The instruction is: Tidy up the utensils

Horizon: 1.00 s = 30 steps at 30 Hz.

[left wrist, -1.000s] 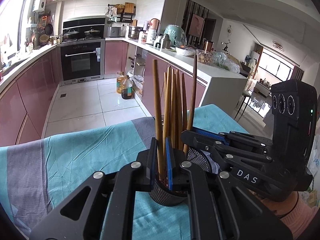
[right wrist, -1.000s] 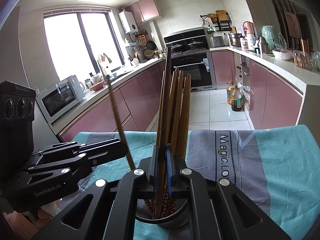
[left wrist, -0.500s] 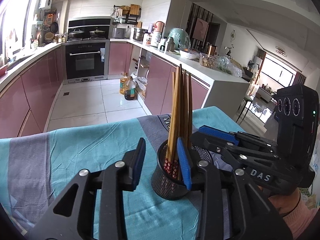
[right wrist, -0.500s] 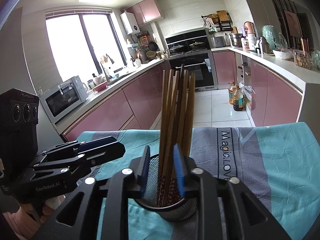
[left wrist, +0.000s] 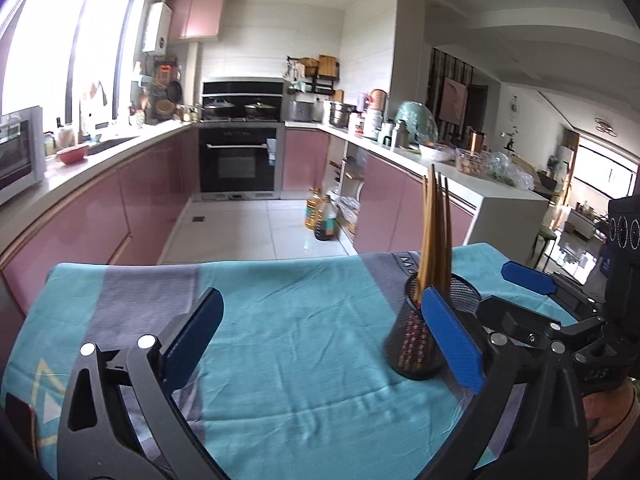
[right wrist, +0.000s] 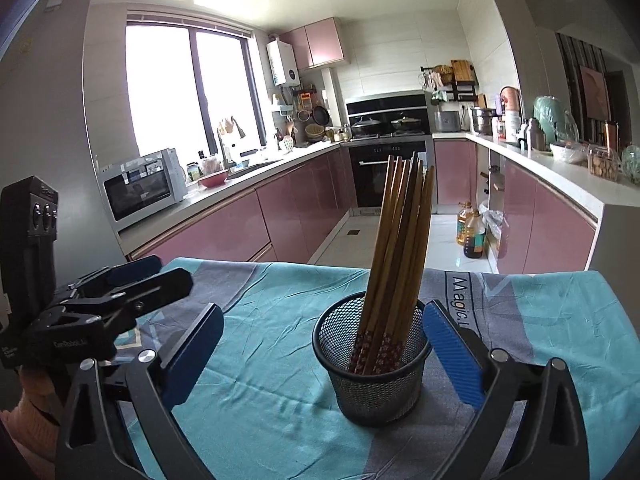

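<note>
A black mesh holder [right wrist: 376, 392] stands upright on the teal and grey cloth [right wrist: 260, 400] with several brown chopsticks [right wrist: 400, 240] bunched in it, leaning slightly right. My right gripper [right wrist: 322, 316] faces it with jaws opening wide; the holder sits between the fingers, nearer the right blue pad [right wrist: 452, 356], and no pad presses on it. In the left wrist view the holder [left wrist: 416, 344] and chopsticks [left wrist: 434, 232] lie partly behind the right pad [left wrist: 452, 344] of my left gripper [left wrist: 320, 308], whose jaws are opening over bare cloth. Each gripper shows at the edge of the other's view.
The cloth-covered table ends at a far edge [left wrist: 240, 264] with the kitchen floor beyond. Pink cabinets line both sides, and oil bottles [left wrist: 320, 220] stand on the floor. A person's hand in a pink sleeve [right wrist: 28, 412] holds the left gripper at the lower left.
Both grippers were shut on chopsticks above the holder; they have let go, opened wide and drawn back. The left one swung away to the left. The chopsticks now stand together in the holder.
</note>
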{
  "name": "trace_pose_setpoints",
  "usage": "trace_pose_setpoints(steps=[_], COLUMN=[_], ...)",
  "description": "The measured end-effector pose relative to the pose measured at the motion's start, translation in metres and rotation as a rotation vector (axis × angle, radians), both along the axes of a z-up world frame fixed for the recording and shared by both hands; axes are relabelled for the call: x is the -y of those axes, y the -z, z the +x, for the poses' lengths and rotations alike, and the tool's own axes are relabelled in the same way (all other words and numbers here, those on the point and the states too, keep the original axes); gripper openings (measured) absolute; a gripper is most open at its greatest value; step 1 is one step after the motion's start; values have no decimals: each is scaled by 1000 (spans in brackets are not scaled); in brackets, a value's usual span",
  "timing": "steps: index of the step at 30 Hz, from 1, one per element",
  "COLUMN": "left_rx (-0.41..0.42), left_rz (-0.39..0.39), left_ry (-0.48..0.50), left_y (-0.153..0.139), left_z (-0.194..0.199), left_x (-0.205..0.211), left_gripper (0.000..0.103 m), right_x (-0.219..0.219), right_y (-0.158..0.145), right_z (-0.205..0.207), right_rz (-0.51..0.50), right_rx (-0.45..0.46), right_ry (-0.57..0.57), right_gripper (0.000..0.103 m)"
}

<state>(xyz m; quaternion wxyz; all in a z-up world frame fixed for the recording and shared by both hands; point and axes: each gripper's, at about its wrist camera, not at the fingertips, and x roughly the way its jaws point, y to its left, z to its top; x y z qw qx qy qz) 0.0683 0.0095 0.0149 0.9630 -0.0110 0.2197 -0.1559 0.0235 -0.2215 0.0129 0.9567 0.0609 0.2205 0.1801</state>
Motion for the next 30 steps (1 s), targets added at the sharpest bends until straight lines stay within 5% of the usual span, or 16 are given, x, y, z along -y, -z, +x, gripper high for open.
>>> trace_pose_setpoints(steps=[12,30], left_rx=[125,196], left_rz=[7,8], left_ry=[-120,-175], left_y=[1,1], left_z=[-53,-92], left_x=[-30,-44], left_gripper=[97,97], right_x=[-23,-35], right_y=[0,-4], right_z=[-34,-62], right_rz=[-75,-109], right_rx=[135,231], right_ry=[114,197], right_gripper=[97,97])
